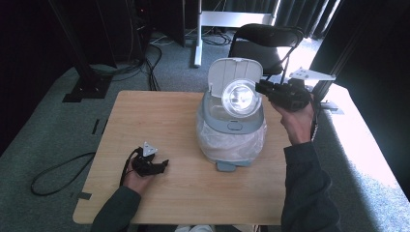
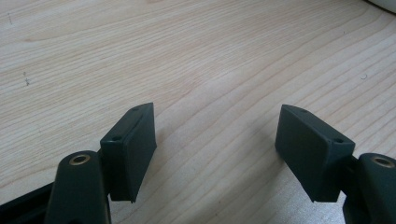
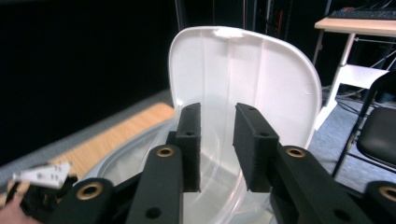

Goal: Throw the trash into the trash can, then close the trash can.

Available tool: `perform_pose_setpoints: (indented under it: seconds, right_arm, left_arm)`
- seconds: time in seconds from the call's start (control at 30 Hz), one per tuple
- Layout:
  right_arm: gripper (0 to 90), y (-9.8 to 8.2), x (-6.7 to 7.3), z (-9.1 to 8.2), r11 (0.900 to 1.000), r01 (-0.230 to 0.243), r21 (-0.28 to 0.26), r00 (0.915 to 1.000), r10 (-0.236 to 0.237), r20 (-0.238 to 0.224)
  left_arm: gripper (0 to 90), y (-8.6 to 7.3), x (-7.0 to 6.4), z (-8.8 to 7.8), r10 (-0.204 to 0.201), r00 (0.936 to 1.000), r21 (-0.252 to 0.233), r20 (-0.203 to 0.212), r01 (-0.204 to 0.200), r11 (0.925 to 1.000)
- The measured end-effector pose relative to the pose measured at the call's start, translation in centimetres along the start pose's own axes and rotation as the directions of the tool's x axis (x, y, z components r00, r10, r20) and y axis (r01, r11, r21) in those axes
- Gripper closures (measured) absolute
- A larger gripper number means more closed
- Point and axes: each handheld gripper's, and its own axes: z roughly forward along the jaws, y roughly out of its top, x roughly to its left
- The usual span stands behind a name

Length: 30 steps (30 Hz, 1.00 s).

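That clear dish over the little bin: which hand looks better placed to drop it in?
The right. Its claw is up beside the clear dish above the open bin, lid raised. The left claw rests open on the table, well away from the bin.

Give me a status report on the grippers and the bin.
Left gripper open, idle over the table. Right gripper jaws parted at the bin, its lid upright; clear bowl at the lid. Nothing in the way.
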Motion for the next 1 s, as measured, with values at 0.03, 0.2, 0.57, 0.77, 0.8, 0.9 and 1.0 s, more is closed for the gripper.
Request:
perform_pose_setpoints:
  seconds: [0.03,0.2,0.57,0.77,0.8,0.9,1.0]
  right_arm:
    - [68.0,-0.1,-0.4,-0.2,1.000,-0.012,-0.016,0.9998,0.012,0.018]
    - [68.5,-0.2,-2.6,-1.1,0.995,-0.075,-0.065,0.9917,0.082,0.100]
    - [67.5,-0.8,-4.3,0.0,0.991,-0.127,-0.047,0.9838,0.132,0.122]
    - [64.2,0.5,-5.3,1.4,0.984,-0.162,-0.074,0.9685,0.173,0.179]
    - [64.5,0.8,-5.8,1.9,0.978,-0.186,-0.091,0.9602,0.200,0.194]
    - [67.5,1.2,-7.0,3.0,0.970,-0.223,-0.093,0.9406,0.239,0.241]
    - [70.3,1.2,-8.2,4.0,0.953,-0.287,-0.093,0.9285,0.301,0.218]
  left_arm:
    - [29.2,0.0,0.0,0.0,0.000,1.0000,0.000,0.000,0.000,1.0000]
    - [29.2,0.0,0.0,0.0,0.001,1.0000,0.000,0.000,-0.001,1.0000]
    - [29.2,-0.1,0.0,-0.1,0.000,1.0000,0.001,-0.001,0.000,1.0000]
    - [29.2,-0.1,-0.1,-0.1,-0.001,1.0000,0.001,-0.002,0.001,1.0000]
    - [29.2,0.0,0.0,-0.1,-0.001,1.0000,0.001,-0.001,0.001,1.0000]
    - [29.2,0.0,-0.1,0.0,-0.001,1.0000,0.000,-0.003,0.001,1.0000]
    - [29.2,0.0,-0.1,0.0,-0.001,1.0000,0.000,-0.003,0.001,1.0000]
